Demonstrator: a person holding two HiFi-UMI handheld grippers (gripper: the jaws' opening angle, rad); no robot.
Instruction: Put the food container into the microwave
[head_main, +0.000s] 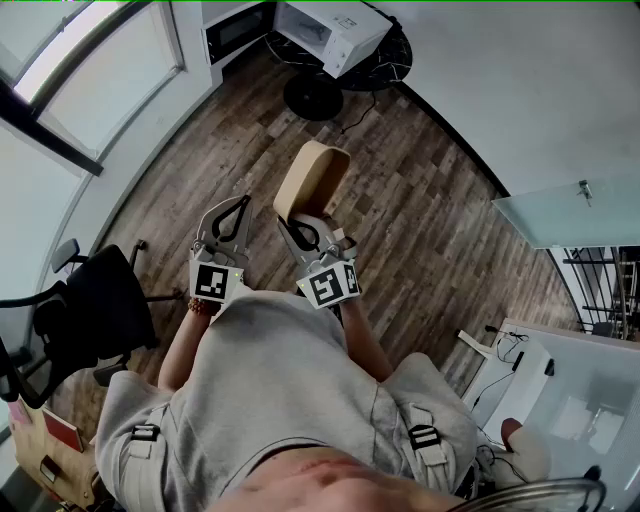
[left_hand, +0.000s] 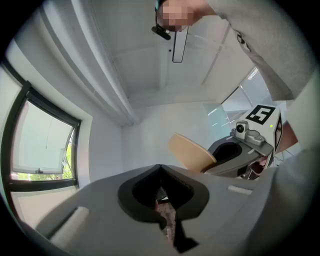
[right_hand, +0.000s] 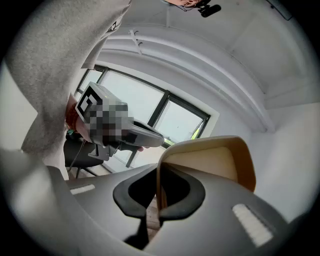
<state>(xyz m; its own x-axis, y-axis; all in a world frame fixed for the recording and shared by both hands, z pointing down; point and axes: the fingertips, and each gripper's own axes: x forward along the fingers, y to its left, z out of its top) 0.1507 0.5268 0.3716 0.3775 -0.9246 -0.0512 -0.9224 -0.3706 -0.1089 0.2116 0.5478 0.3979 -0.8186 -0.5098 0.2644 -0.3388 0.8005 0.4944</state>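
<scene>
**Carry to the oven.** Your right gripper (head_main: 303, 228) pinches the container (head_main: 312, 178) by one wall and holds it tilted in the air over the floor (head_main: 420, 230). Your left gripper (head_main: 240, 203) is pressed together on nothing. The microwave (head_main: 335, 32) stands well ahead. Grip firmly, level the container, and approach the microwave's front squarely.

Matt tan container (head_main: 311, 180), wood-grain floor (head_main: 420, 210)

Wood-plank floor (head_main: 420, 230); white walls (head_main: 500, 80); black office chair (head_main: 90, 310) left; large windows (head_main: 110, 75).
</scene>
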